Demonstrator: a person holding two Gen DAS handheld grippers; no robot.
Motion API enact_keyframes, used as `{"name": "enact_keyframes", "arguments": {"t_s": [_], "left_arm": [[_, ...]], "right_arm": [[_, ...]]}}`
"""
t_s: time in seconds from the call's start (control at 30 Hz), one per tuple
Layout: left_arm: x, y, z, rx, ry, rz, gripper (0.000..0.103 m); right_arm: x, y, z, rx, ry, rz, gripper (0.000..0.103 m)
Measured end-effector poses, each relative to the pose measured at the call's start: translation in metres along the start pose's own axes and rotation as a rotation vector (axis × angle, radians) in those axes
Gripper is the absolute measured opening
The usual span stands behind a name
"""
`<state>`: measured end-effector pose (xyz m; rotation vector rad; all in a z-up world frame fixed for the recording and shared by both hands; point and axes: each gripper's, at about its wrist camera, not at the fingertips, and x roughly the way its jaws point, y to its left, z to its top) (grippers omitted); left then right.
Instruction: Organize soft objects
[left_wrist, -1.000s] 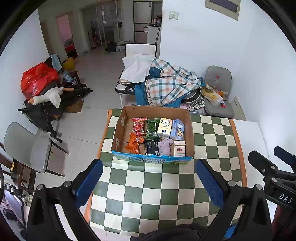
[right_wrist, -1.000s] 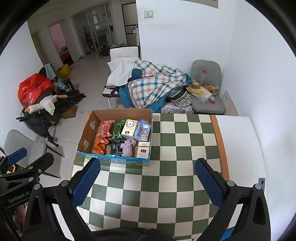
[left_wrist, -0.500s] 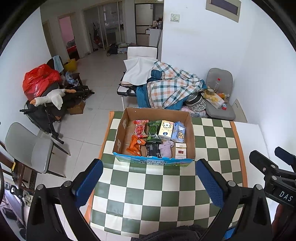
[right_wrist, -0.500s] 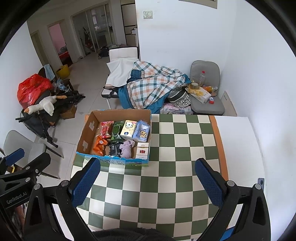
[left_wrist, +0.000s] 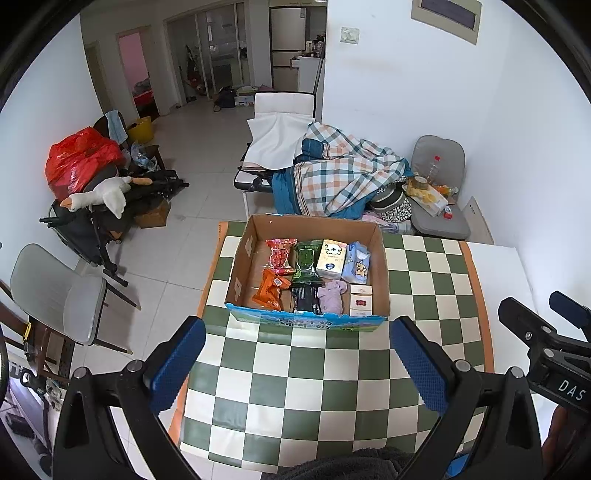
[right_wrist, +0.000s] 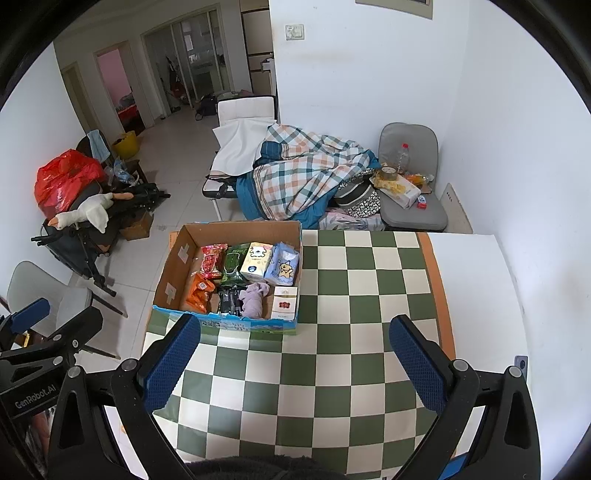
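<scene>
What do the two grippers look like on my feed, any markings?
Both match: black angular frames with silver screws, each carrying two fingers faced with blue textured pads. The left gripper has its pads on black arms; seen from the right camera, its body reads "GenRobot.AI". The right gripper has the same pads, and its body shows "DAS" in the left camera. No cables or sleeves visible.
</scene>
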<state>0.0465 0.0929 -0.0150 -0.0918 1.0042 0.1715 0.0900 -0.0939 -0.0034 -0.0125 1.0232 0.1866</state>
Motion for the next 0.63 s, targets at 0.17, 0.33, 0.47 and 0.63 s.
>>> {"name": "enact_keyframes", "arguments": {"t_s": [0.17, 0.33, 0.47, 0.63], "left_arm": [[0.0008, 0.0003, -0.0004, -0.005, -0.002, 0.001, 0.103], [0.0010, 0.0009, -0.0002, -0.004, -0.002, 0.001, 0.103], [0.0003, 0.0004, 0.0004, -0.004, -0.004, 0.003, 0.103], [0.0003, 0.0009, 0.0006, -0.005, -0.004, 0.004, 0.103]], "right_arm": [[0.0006, 0.0022, -0.0030, -0.002, -0.003, 0.001, 0.103], [0.0004, 0.0029, -0.0040, -0.001, -0.003, 0.001, 0.103], [0.0002, 0.0024, -0.0035, -0.002, -0.003, 0.002, 0.103], [-0.0017, 0.0033, -0.0045, -0.002, -0.003, 0.000, 0.103]]}}
